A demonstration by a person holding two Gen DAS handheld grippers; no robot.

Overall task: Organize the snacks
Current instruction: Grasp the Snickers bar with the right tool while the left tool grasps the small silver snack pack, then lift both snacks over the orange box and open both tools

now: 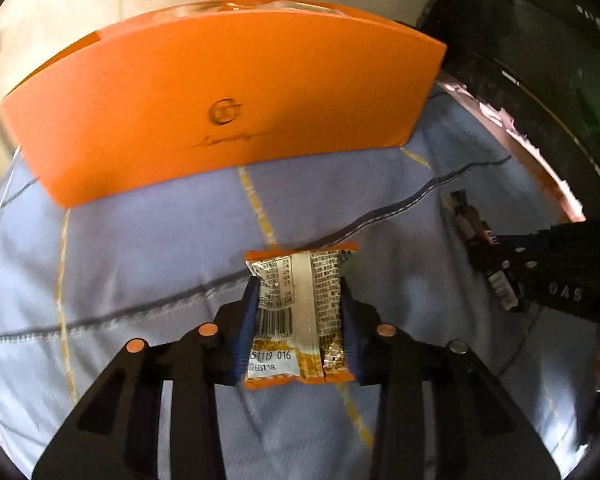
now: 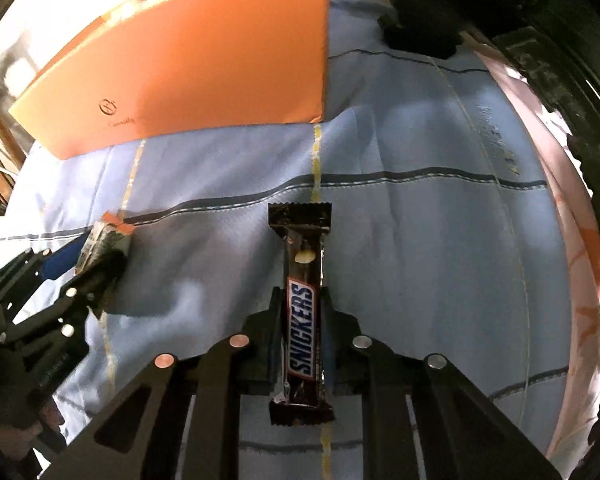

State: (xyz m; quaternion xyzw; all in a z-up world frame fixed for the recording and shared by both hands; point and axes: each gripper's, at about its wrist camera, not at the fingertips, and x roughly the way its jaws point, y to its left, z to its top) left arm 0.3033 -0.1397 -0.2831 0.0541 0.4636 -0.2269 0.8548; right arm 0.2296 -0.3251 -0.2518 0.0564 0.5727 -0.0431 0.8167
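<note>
On the tabletop, under a pale blue cloth [image 1: 140, 272] with dark and yellow stripes, both tools are clamped on snacks. Between the fingers of the left tool [image 1: 300, 316] sits a small orange-edged snack packet [image 1: 296, 316], its printed back with a barcode facing the camera; the blue pads press against both of its long sides. The right tool [image 2: 302, 320] is closed to a narrow gap around a brown Snickers bar [image 2: 302, 312], which runs lengthwise between the fingers, its far end lying over the cloth. No earlier view is given, so only the grips themselves can be told.

At the far side of the cloth stands an orange box [image 1: 220, 100] with a small logo on its near wall, upright and apart from both snacks. From the left wrist view the right tool shows at the right edge with the dark bar in it; from the right wrist view the left tool appears at the left edge, holding its packet. A dark object [image 2: 420, 20] rests at the far right of the cloth.
</note>
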